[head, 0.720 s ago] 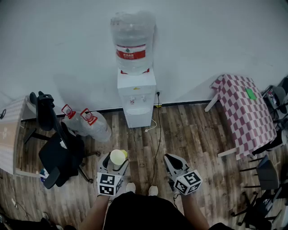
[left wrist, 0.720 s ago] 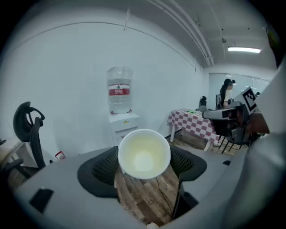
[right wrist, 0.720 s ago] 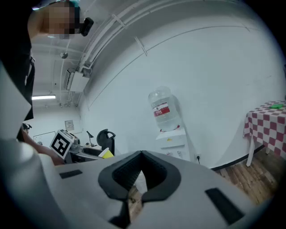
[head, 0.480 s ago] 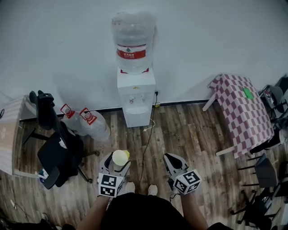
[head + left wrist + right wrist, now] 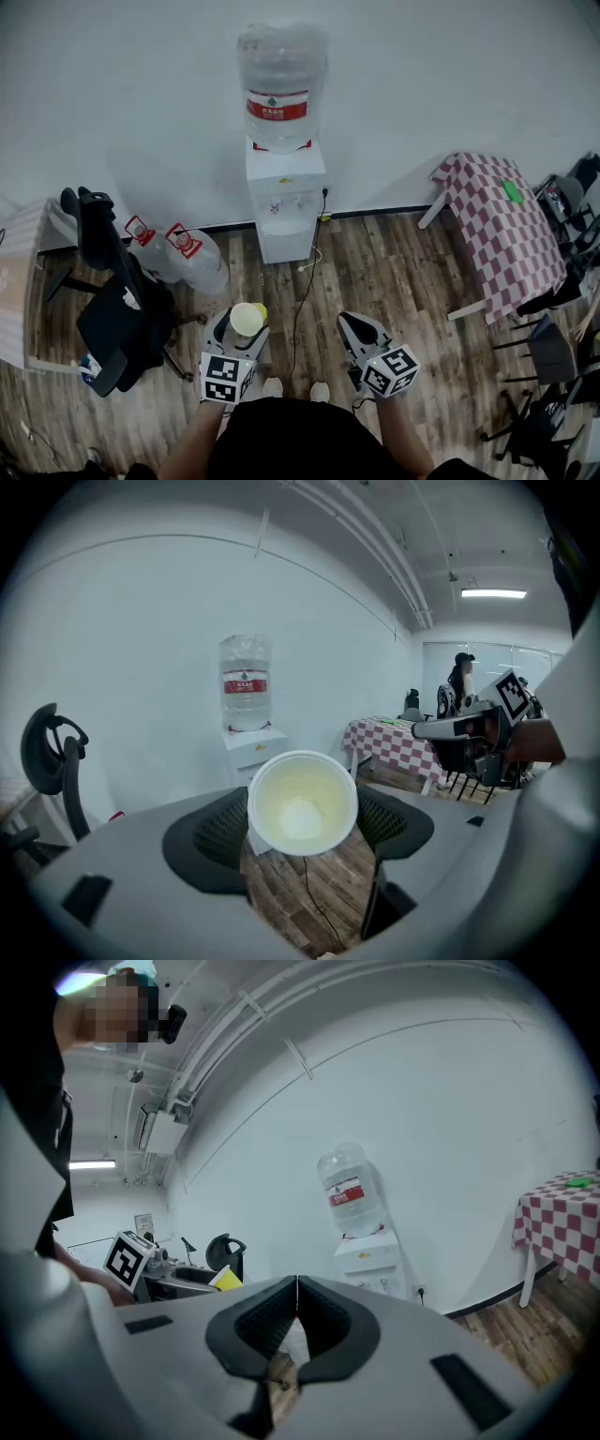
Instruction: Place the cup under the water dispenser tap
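Left tool (image 5: pixel 243 334) is spread about as wide as it goes and is clamped on the cup (image 5: pixel 302 804), with both pads pressing the cup's sides. The cup sits upright between them, mouth up. It's a pale yellowish paper-looking cup and seems empty as far as the left gripper view shows. Right tool (image 5: pixel 297 1290) is clenched with its tips touching and nothing between them, and it's held off at about 3 o'clock from the cup, apart from it. The cup itself is out over the wood floor (image 5: pixel 394 272), just in front of the person's feet. It's well apart from the water dispenser (image 5: pixel 284 202), which stands at 12 o'clock against the white wall with a big bottle (image 5: pixel 281 80) on top. A cable (image 5: pixel 302 300) runs across the floor from the dispenser toward the person. Two spare jugs (image 5: pixel 183 258) lie on the floor at roughly 11 o'clock from the cup, with a black office chair (image 5: pixel 117 309) at 9 o'clock. A checkered table (image 5: pixel 502 234) sits at about 2 o'clock.
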Demonstrator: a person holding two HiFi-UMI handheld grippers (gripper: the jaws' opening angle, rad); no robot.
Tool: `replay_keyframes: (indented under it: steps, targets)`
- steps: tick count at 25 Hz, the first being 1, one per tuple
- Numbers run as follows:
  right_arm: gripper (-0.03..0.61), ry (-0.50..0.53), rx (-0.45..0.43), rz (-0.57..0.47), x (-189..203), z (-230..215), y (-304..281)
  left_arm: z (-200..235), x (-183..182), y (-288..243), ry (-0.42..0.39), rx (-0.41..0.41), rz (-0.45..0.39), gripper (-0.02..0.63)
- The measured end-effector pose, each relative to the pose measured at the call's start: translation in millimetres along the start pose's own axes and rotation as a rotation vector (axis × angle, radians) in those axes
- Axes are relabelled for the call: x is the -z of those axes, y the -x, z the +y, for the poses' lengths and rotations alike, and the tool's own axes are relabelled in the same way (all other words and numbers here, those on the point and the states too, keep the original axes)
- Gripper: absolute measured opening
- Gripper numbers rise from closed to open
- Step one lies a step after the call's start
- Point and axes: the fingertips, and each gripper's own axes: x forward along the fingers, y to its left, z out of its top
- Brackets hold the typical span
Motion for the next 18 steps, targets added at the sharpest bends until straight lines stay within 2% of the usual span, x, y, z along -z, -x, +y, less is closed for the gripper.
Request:
replay_keyframes:
  steps: [18]
  targets:
    - [0.021,0.004,0.097,0.047,24,50,-18,49,30,25,0.009,0.075,-0.006,0.368]
